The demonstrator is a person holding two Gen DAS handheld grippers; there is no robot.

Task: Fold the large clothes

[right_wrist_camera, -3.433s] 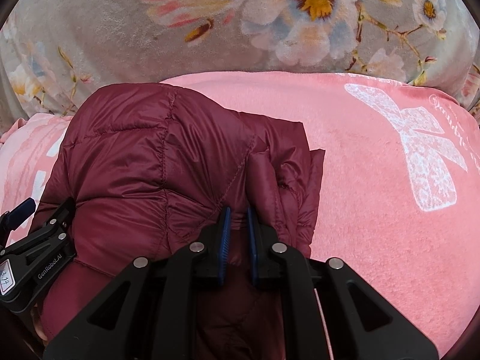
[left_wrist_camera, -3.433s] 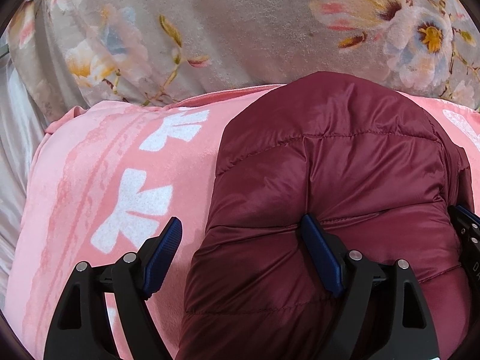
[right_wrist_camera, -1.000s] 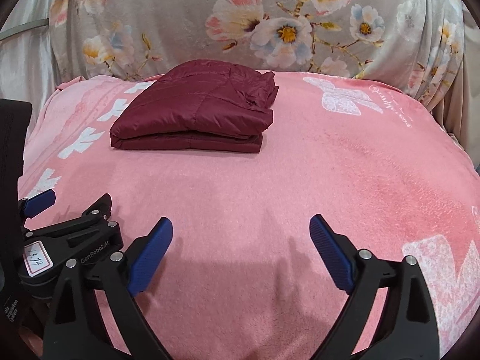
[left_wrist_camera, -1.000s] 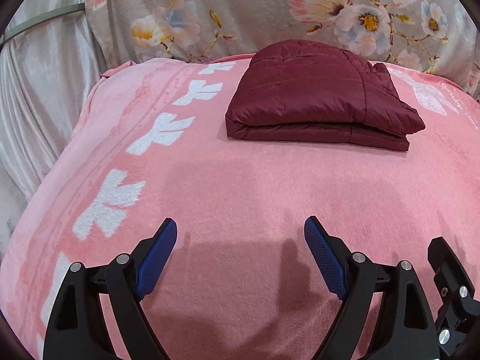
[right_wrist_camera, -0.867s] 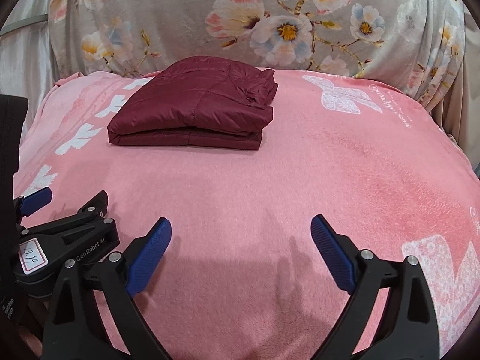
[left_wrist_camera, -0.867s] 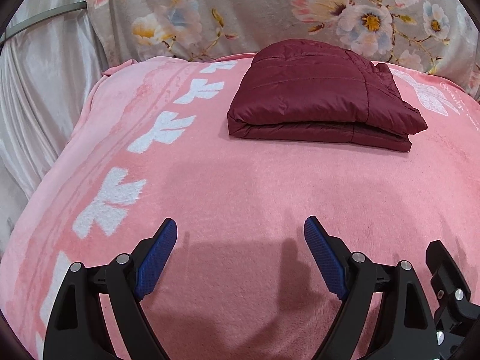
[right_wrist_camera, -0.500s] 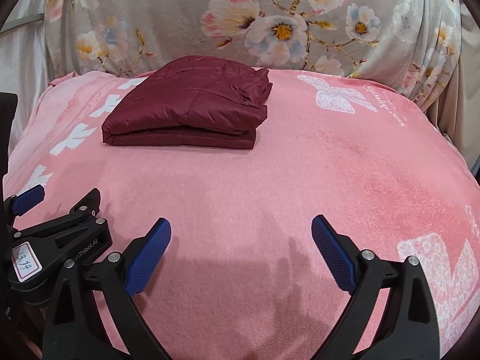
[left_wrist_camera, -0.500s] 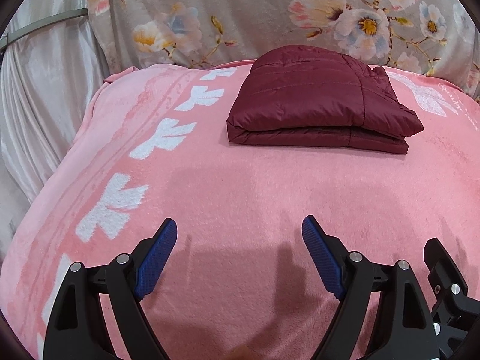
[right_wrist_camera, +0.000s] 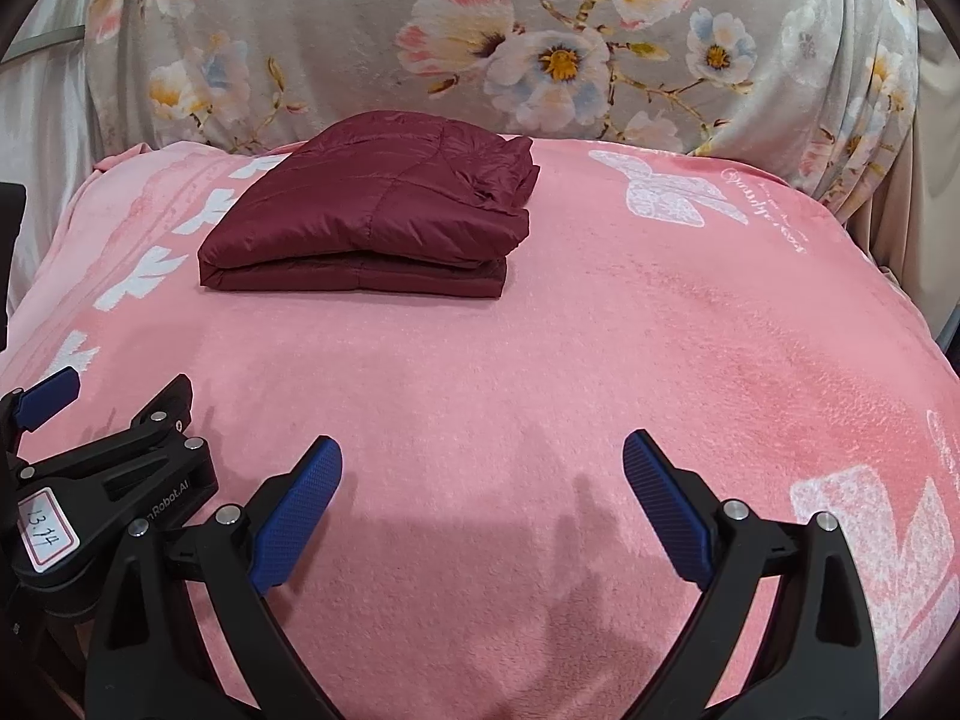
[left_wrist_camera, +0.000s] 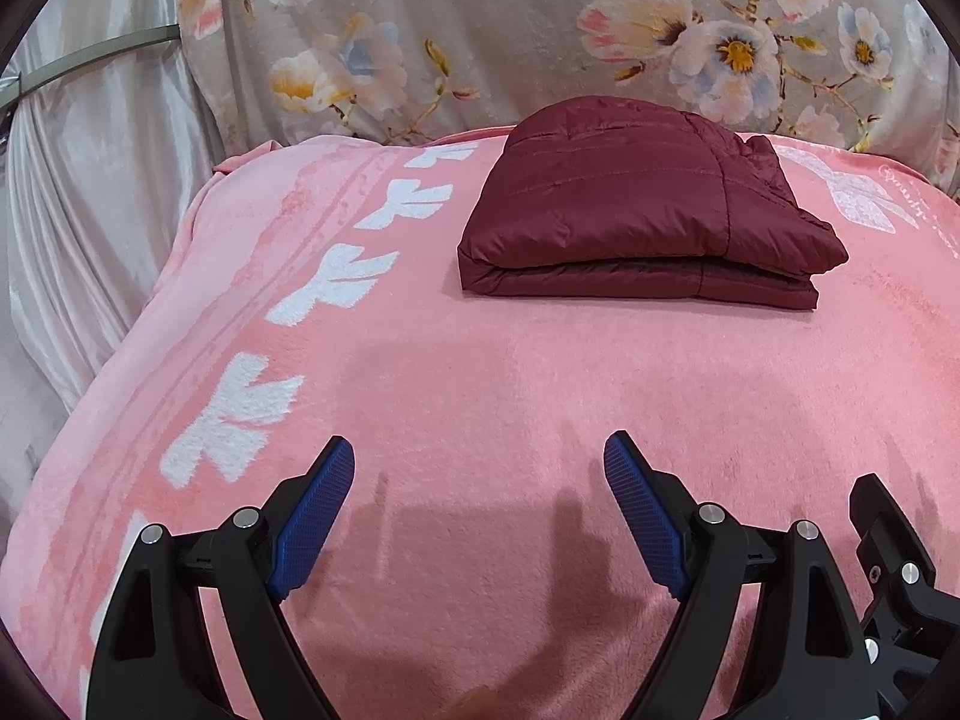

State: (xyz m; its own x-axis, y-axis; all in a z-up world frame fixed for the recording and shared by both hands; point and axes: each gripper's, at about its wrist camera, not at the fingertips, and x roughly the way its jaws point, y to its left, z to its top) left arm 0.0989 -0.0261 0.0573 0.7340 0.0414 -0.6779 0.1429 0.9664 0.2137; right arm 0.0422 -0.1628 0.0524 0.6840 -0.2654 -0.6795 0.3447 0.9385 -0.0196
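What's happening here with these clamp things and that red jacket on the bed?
A person is holding two sets of tongs, one in each hand, to fold clothes. The maroon puffer jacket lies folded into a neat, flat bundle at the far side of the pink blanket, near the floral cover behind it. Neither hand is touching it: the left tongs and the right tongs are both wide open and empty, over bare blanket well short of the jacket. The folding looks finished.
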